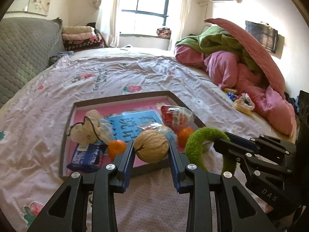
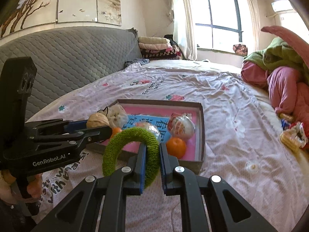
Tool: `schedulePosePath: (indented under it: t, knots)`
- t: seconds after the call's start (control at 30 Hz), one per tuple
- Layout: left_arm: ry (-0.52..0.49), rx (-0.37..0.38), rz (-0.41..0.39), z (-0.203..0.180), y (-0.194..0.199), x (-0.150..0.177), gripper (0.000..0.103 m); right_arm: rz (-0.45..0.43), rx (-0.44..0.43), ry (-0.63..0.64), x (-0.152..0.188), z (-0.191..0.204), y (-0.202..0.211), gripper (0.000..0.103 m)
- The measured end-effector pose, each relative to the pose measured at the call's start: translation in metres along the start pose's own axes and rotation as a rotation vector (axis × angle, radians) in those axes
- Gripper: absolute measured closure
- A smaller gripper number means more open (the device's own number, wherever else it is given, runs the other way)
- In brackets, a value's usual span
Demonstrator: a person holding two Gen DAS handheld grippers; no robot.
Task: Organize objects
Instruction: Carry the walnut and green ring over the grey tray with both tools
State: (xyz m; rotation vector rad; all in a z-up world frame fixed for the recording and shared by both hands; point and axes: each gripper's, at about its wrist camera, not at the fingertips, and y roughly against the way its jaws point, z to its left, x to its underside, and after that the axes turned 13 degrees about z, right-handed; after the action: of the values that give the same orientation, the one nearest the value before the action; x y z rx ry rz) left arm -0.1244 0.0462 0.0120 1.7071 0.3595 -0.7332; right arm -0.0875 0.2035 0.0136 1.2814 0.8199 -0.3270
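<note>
With the left gripper (image 1: 151, 148) pinching the walnut (image 1: 150, 148) and the right gripper (image 2: 152, 160) pinching the green ring (image 2: 131, 147), both just over the box's (image 1: 123, 98) near edge, lower each inside before spreading the fingers.

Shallow box (image 2: 200, 127), pink-lined, on bed (image 2: 222, 100) – landmark. Just in front of box: right gripper (image 2: 152, 154), fingers pinched on green fuzzy ring (image 2: 133, 135). Left of box: left gripper (image 2: 96, 127) w/ walnut (image 2: 97, 121) betw. fingers. In box: 2 oranges (image 2: 176, 147), clear ball (image 2: 181, 127), blue booklet, white cloth. Far right of box: pink/green bedding pile (image 2: 285, 77).
</note>
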Motion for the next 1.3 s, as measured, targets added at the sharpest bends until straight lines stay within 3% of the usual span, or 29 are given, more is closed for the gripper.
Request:
schedulePosePath:
  t: [1.3]
  knots:
    - [0.058, -0.092, -0.010, 0.047, -0.011, -0.029, 0.068, -0.081, 0.028, 0.043, -0.058, -0.010, -0.017, 0.090]
